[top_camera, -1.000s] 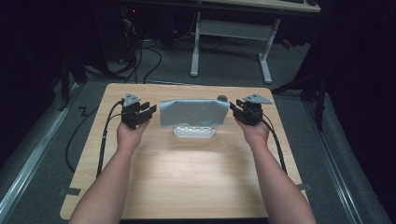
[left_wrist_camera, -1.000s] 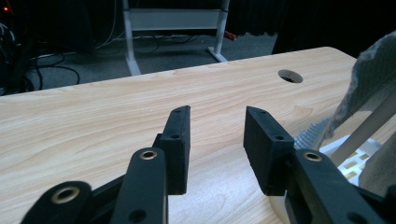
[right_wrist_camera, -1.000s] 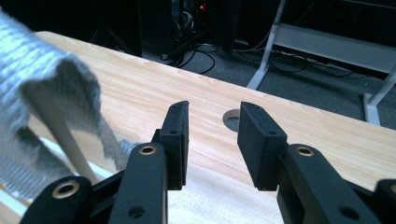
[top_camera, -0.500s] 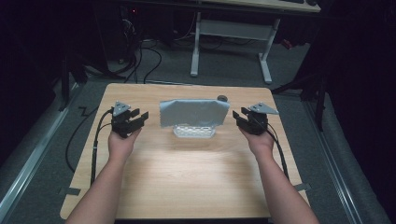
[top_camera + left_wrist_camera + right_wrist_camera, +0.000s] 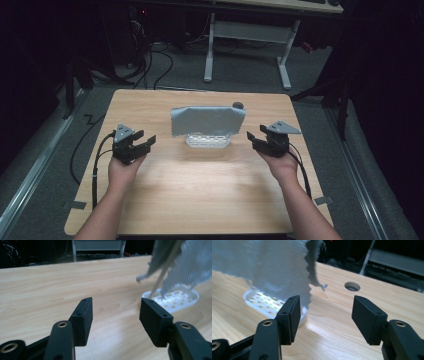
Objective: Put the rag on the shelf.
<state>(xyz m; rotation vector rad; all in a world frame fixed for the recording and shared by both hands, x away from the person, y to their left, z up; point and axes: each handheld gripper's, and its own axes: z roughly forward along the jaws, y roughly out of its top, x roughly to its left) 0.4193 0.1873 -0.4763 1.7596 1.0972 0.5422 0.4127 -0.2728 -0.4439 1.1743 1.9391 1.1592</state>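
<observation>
High view: grey cloth (image 5: 207, 121) draped over white rack (image 5: 208, 140), mid surface (image 5: 200, 190). My left fingers (image 5: 147, 141) and right fingers (image 5: 251, 139) just spread wide, empty. Cloth looks light, limp; pinch top corners.

Cloth (image 5: 207, 120): pale grey-blue, fine woven mesh texture, pinked zigzag edges. Rack (image 5: 208, 140) under it: white, slotted grid of holes. Table (image 5: 200, 190): light wood, faint grain. Grippers (image 5: 135, 145) (image 5: 264, 139): black jaws, grey top plates. Floor (image 5: 55, 165): dark grey.

Left gripper (image 5: 115, 315) (jaws just opening, empty) faces grey cloth (image 5: 190, 267) over white rack (image 5: 180, 298).
</observation>
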